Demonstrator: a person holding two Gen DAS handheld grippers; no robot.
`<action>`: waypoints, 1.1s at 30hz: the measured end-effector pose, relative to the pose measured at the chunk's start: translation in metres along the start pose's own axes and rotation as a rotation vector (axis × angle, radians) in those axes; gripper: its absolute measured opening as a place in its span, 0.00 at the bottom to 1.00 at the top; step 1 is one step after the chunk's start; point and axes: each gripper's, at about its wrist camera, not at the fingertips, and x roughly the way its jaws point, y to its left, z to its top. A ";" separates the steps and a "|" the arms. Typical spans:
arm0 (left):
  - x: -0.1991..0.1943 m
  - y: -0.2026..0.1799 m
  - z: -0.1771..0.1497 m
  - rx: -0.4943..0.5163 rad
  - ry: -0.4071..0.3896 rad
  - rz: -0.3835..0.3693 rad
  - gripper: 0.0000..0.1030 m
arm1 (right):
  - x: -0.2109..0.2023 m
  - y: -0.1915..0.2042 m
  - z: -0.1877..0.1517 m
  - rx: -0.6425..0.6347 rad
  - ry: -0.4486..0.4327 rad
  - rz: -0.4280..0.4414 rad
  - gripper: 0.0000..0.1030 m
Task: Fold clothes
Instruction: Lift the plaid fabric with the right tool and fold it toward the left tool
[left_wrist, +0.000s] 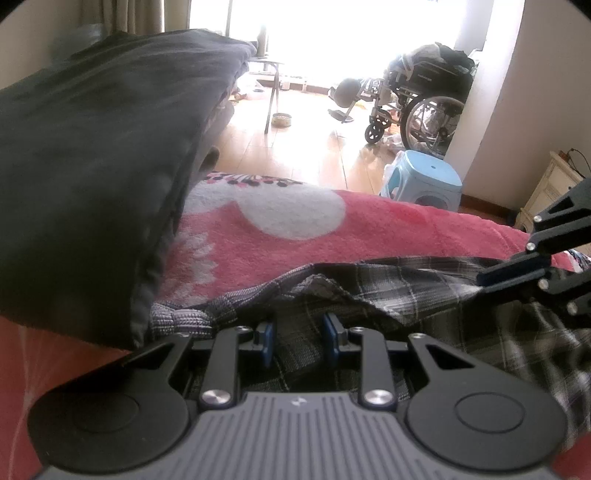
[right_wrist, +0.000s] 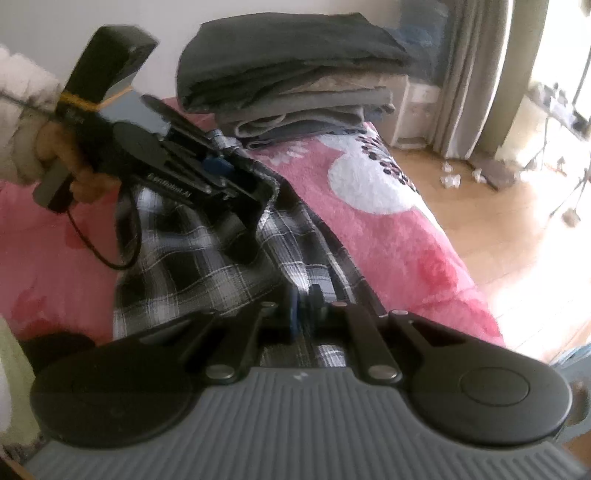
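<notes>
Sunlit bedroom: plaid shirt is lying on the pink blanket (beside folded clothes); right tool is pinching its edge, left tool is gaping above fabric, likely mid-fold, needing grip.

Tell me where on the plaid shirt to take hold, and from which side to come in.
Grip the plaid shirt at its raised far edge near the collar, where the fabric stands off the pink blanket. Come in low from the near side, toward the folded clothes stack, so one finger slides under. The left hand-held gripper already sits open there; the right hand-held gripper looks shut on a fold.
</notes>
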 end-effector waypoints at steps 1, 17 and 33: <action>0.000 0.000 0.000 0.000 0.000 0.000 0.28 | -0.002 0.003 -0.001 -0.024 -0.003 -0.004 0.08; 0.001 0.001 -0.001 0.000 -0.002 0.000 0.28 | 0.005 0.016 -0.012 -0.140 0.047 -0.060 0.10; -0.002 0.002 -0.001 -0.030 -0.013 -0.004 0.28 | -0.021 0.002 -0.004 -0.032 -0.051 -0.089 0.00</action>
